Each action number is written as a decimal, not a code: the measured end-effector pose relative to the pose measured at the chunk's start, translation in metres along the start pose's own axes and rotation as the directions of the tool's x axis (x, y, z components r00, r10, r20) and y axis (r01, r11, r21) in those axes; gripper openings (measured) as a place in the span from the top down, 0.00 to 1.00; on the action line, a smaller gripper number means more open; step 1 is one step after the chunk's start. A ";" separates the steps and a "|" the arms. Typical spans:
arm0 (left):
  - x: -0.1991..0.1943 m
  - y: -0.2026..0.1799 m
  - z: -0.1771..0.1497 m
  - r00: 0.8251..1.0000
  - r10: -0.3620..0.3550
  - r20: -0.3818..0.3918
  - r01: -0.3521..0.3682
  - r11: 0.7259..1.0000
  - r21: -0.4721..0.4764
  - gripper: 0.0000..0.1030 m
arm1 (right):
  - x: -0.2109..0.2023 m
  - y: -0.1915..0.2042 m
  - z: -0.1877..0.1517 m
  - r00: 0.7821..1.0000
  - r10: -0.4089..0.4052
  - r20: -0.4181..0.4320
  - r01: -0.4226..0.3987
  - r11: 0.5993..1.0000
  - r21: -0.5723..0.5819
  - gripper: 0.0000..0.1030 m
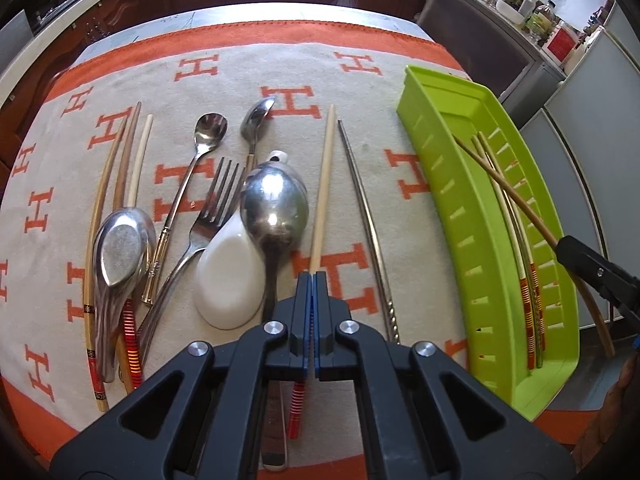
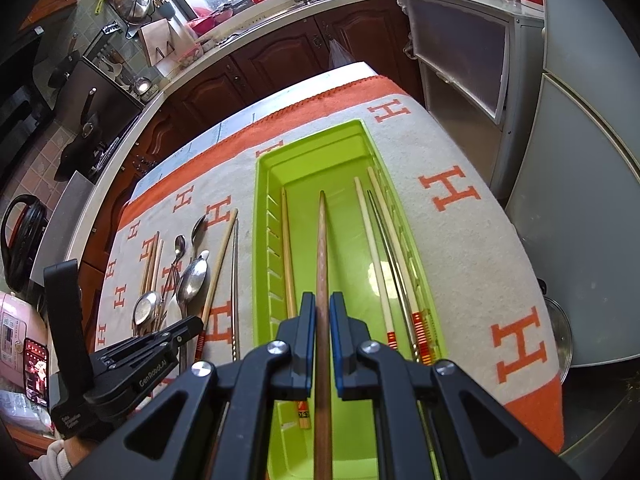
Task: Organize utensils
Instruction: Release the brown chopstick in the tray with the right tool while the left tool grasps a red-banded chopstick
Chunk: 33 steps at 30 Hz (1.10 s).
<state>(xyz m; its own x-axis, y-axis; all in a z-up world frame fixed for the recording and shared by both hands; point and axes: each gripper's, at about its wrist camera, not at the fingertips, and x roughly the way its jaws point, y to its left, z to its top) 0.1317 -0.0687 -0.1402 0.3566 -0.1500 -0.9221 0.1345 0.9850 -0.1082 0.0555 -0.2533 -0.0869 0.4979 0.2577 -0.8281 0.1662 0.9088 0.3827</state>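
Your left gripper (image 1: 312, 280) points down over the orange-and-cream cloth (image 1: 360, 92), its jaws pressed together on the pale chopstick (image 1: 325, 184), whose red-striped end shows below the fingers. Just left of it lie the large metal spoon (image 1: 275, 204) and the white ceramic spoon (image 1: 232, 280), with a fork (image 1: 208, 220), 2 smaller spoons and more chopsticks (image 1: 120, 168) farther left. A metal chopstick (image 1: 368, 224) lies just right of the gripped one.

Your right gripper (image 2: 321, 312) hangs over the green tray (image 2: 264, 240), its jaws closed on a brown wooden chopstick (image 2: 321, 240) that runs lengthwise above the tray floor. From the left wrist view, that chopstick slants across the tray's far rim. Inside the tray, 1 wooden chopstick (image 2: 289, 256) rests along the left wall and 3 more, 2 pale and 1 metal, lie against the right wall (image 2: 390, 248). The tray sits on the cloth, to the right of the loose cutlery.
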 end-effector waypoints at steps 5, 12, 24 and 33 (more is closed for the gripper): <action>0.002 -0.002 0.000 1.000 0.016 0.010 -0.016 1.000 0.022 1.00 | 0.001 -0.001 0.000 1.000 0.004 -0.003 -0.004 1.000 0.007 0.93; 0.009 -0.007 -0.001 0.999 0.031 -0.015 -0.030 0.998 0.047 0.93 | 0.001 -0.002 0.000 1.000 0.001 -0.004 -0.001 1.000 0.014 0.93; -0.002 -0.011 0.000 0.999 -0.005 -0.045 0.006 1.000 0.028 0.97 | -0.006 -0.008 -0.002 0.999 0.051 0.011 -0.051 0.998 0.046 0.73; -0.063 -0.035 0.012 0.988 -0.151 0.021 0.150 0.988 0.024 0.97 | -0.023 -0.017 -0.004 0.997 0.062 0.047 -0.066 0.993 0.094 0.70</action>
<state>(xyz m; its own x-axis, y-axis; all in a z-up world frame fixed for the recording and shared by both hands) 0.1157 -0.0947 -0.0737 0.3520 -0.2987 -0.8871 0.2085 0.9489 -0.2367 0.0379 -0.2731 -0.0763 0.5465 0.2980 -0.7826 0.2117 0.8550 0.4734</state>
